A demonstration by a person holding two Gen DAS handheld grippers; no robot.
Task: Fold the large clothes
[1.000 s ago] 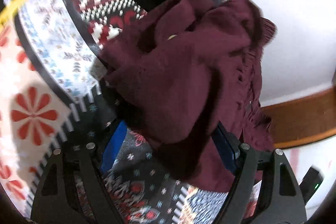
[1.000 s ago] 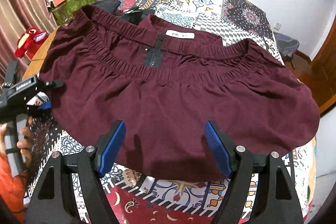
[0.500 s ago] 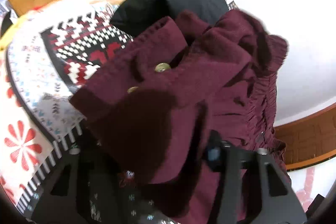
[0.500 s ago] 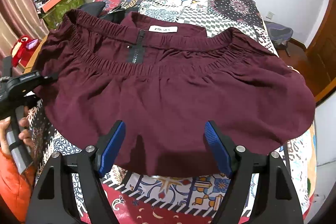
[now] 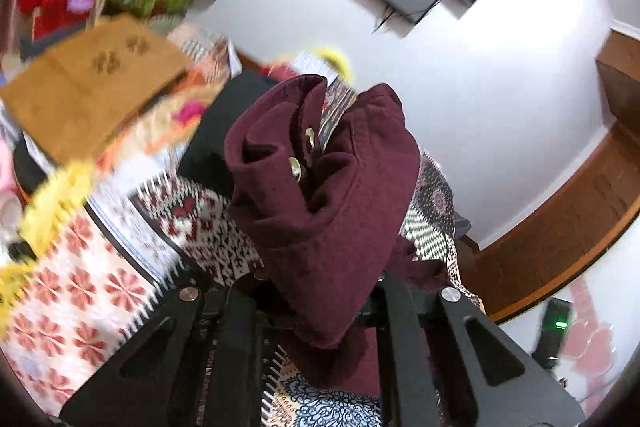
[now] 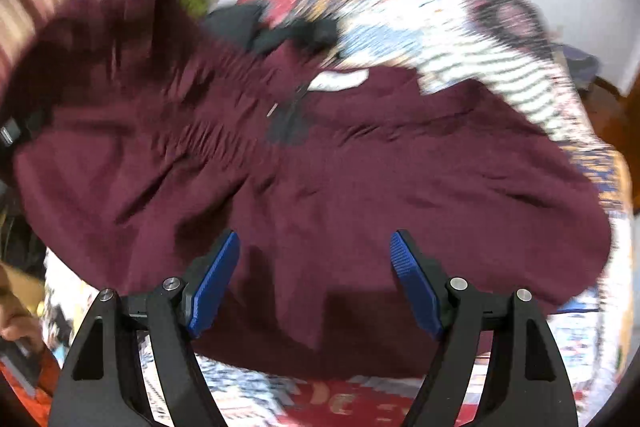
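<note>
My left claw (image 5: 320,307) closing, pinching a bunched cuff of the maroon garment (image 6: 340,179) lifted ahead of it, brass snaps showing, my right claw (image 6: 316,279) spread apart over the near hem, nothing gripped, garment spread across the patterned bedspread (image 6: 480,39), bare bedspread beyond, wall behind

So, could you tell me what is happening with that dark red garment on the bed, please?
A person holding a gripper in each hand is folding a maroon garment spread on a patterned bedspread. The left gripper is closing its jaws on a bunched part of the fabric with metal snap buttons, lifted clear of the bed. The right gripper hangs open over the near hem, gripping nothing.
</note>
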